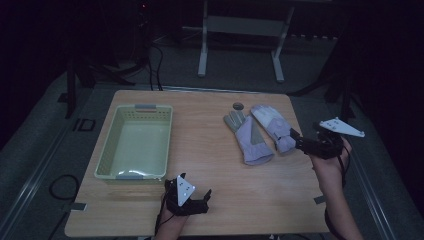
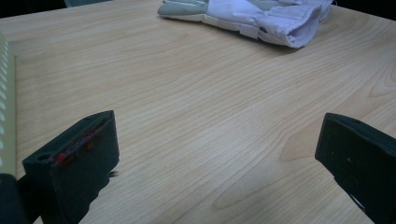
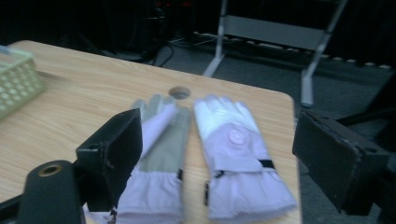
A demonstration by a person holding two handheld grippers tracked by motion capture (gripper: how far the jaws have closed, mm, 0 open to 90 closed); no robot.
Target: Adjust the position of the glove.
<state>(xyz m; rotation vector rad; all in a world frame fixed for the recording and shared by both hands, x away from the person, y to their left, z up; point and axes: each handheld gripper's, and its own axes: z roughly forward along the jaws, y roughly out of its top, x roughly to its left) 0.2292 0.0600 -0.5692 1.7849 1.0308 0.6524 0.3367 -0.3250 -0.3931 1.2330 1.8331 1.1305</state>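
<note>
— What's the right gripper (image 1: 296,136) after?

— The pair of lilac ski gloves on the far right of the wooden table (image 1: 220,165). Its jaws stand wide apart, nothing between them, right at the cuff of the right-hand glove (image 1: 274,127). The left-hand glove (image 1: 246,136) lies just beside it, palm up.

— And the other hand?

— The left gripper (image 1: 194,197) waits low at the near edge, jaws spread too and holding nothing, well apart from the gloves and near the pale green basket (image 1: 114,145).

— How would you take that glove?

— By the cuff, I reckon. It's bunched and thick, so there's something to bite. Come in low, straddle that one cuff alone, and close firmly, or the neighbouring glove might drag along. The fabric looks slippery and floppy; lift slowly.
</note>
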